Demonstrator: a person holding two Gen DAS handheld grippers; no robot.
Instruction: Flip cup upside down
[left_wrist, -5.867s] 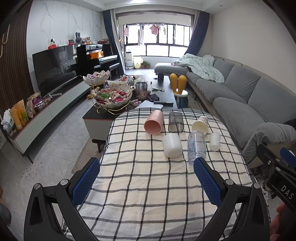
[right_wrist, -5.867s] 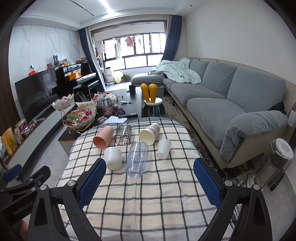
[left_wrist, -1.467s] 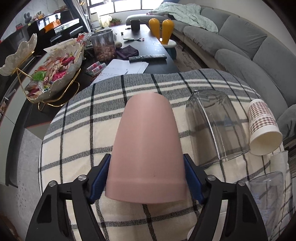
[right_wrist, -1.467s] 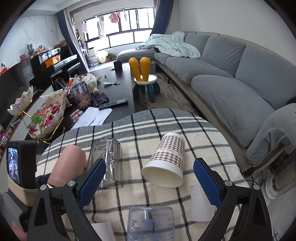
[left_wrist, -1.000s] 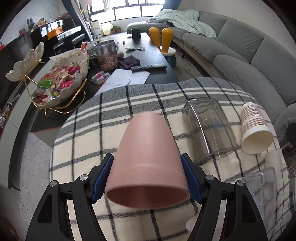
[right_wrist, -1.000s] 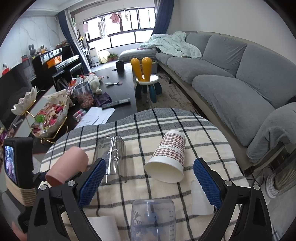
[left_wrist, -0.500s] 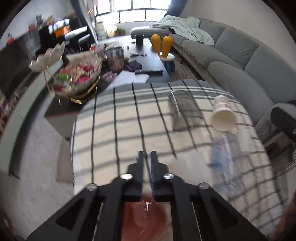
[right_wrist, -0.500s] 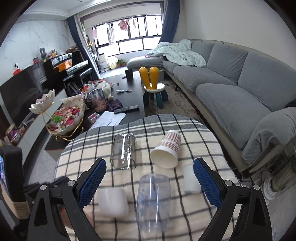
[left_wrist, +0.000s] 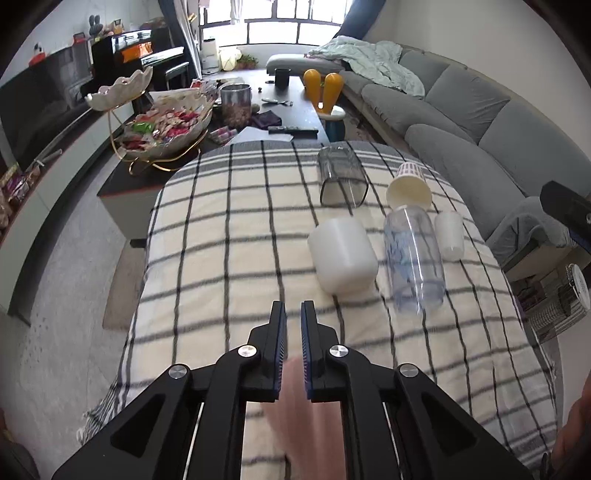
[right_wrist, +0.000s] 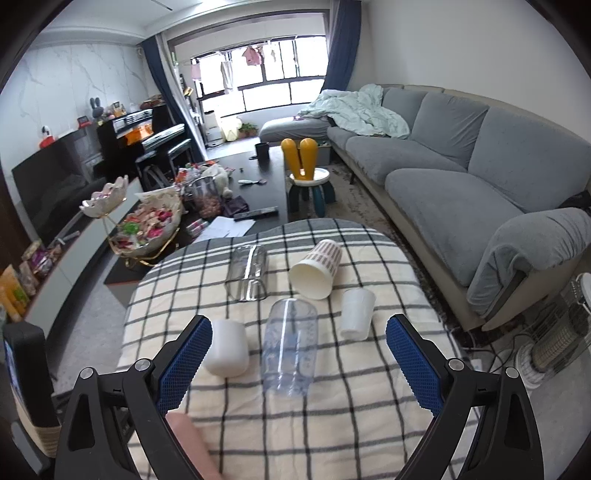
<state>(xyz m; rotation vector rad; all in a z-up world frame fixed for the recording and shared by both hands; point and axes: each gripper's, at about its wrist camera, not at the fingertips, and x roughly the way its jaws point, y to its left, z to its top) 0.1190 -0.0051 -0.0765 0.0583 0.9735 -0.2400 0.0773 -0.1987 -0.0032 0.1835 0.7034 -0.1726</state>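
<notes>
The pink cup (left_wrist: 303, 413) shows blurred, low in the left wrist view, under and behind my left gripper (left_wrist: 291, 314), whose jaws stand almost together with nothing between the tips. Whether the cup touches the gripper I cannot tell. The cup also shows at the bottom left of the right wrist view (right_wrist: 192, 443). My right gripper (right_wrist: 299, 354) is open and empty above the checked tablecloth (right_wrist: 332, 424).
Lying on their sides on the cloth: a white cup (left_wrist: 343, 254), a clear bottle (left_wrist: 412, 254), a small white cup (left_wrist: 448, 236), a patterned paper cup (left_wrist: 408, 184) and a clear glass cup (left_wrist: 341, 177). A coffee table (left_wrist: 258, 110) and grey sofa (left_wrist: 480, 122) stand beyond.
My left gripper lifted the pink cup from the far cloth, pulled back toward the near edge, and its jaws closed together. The right gripper pulled back and stayed open.
</notes>
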